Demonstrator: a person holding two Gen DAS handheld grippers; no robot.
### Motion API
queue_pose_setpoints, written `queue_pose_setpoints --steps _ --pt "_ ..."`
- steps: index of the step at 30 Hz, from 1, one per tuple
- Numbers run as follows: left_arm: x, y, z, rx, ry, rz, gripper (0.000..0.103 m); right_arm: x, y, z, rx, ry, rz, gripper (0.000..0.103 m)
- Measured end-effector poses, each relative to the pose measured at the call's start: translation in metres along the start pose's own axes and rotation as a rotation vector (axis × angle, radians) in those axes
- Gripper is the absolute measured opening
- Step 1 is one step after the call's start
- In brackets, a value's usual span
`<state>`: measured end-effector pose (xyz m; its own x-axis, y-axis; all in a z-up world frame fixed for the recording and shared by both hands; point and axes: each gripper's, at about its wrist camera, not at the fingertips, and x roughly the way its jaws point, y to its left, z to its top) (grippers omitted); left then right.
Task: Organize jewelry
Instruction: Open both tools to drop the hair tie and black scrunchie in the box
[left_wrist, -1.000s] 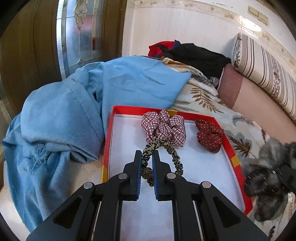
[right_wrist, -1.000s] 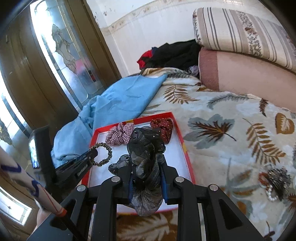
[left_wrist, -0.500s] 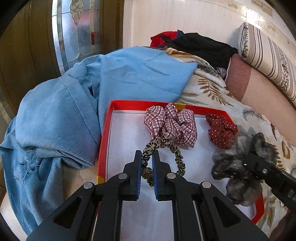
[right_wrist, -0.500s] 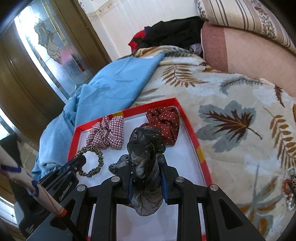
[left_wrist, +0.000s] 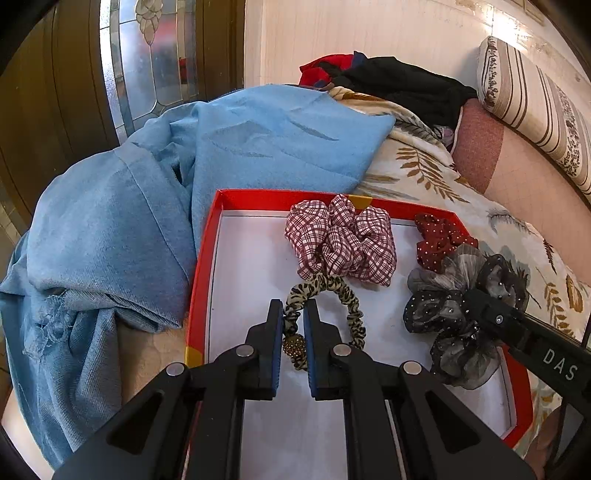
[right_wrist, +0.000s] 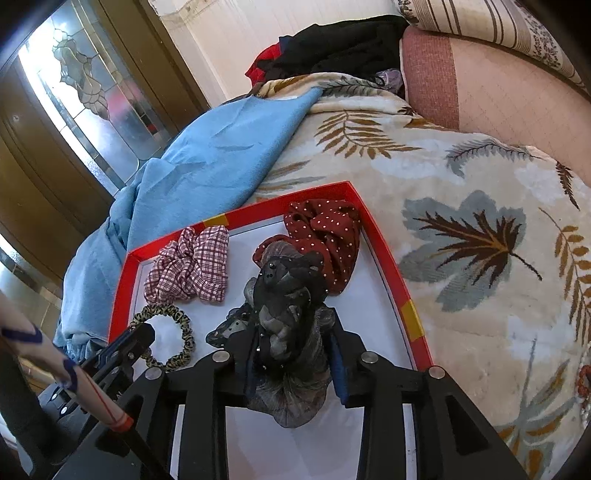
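The bed cover (right_wrist: 461, 177) with its leaf print fills the right half of the right wrist view; a blue blanket (left_wrist: 110, 229) is heaped over the left of the left wrist view, touching the left edge of the red box lid (left_wrist: 201, 258) that lies at the centre of both frames; a second ago the right claw hung outside the lid's right edge, and now it is over the lid's white floor, lower right in the left view; inside the lid, a checked scrunchie (left_wrist: 341, 240) sits at the upper middle and a red dotted scrunchie (right_wrist: 328, 236) in the upper right corner; the grey gauze scrunchie (right_wrist: 288, 332) is between the jaws of the right claw (right_wrist: 291, 354), just below the dotted one and seemingly overlapping its lower edge; those jaws have just been opening, the gauze bunched between them, and a gap shows on the right by the blue pad, so I judge the gauze released or nearly so, resting on the lid floor; the left claw (left_wrist: 293, 321) is clamped together on the leopard-print hair band (left_wrist: 325, 306), whose loop lies just below the checked scrunchie, its beaded knot between the pads; that band has sunk toward the floor but is not let go; so three pieces look placed, and the band seems the next to set down
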<state>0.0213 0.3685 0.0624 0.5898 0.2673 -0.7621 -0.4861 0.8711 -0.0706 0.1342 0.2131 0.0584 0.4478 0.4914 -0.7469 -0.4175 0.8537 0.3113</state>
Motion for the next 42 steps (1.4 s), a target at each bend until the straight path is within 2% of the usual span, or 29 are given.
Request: queue_pose_setpoints --steps 3,5,6,7,24,36,42 --pt "-0.001 0.000 0.000 0.000 0.000 -0.002 0.013 -0.003 -0.001 0.001 0.002 0.003 0.006 0.048" --pt "-0.003 -0.001 0.000 0.000 -0.009 -0.001 0.024 -0.006 -0.001 0.002 0.003 -0.003 0.006 0.052" --pt "-0.005 -0.001 0.001 -0.002 -0.019 0.002 0.033 -0.008 -0.001 0.002 0.004 -0.006 0.009 0.052" --pt "-0.007 -0.001 0.001 -0.004 -0.030 0.004 0.037 -0.010 -0.001 0.002 0.005 -0.007 0.011 0.052" --pt "-0.035 -0.005 0.004 -0.014 -0.132 -0.034 0.037 -0.075 -0.009 -0.002 0.038 -0.092 0.046 0.052" --pt "-0.054 -0.022 -0.007 0.042 -0.200 -0.025 0.037 -0.117 -0.025 -0.051 0.060 -0.092 0.053 0.052" --pt "-0.068 -0.033 -0.018 0.062 -0.223 -0.051 0.038 -0.142 -0.038 -0.076 0.083 -0.098 0.049 0.052"
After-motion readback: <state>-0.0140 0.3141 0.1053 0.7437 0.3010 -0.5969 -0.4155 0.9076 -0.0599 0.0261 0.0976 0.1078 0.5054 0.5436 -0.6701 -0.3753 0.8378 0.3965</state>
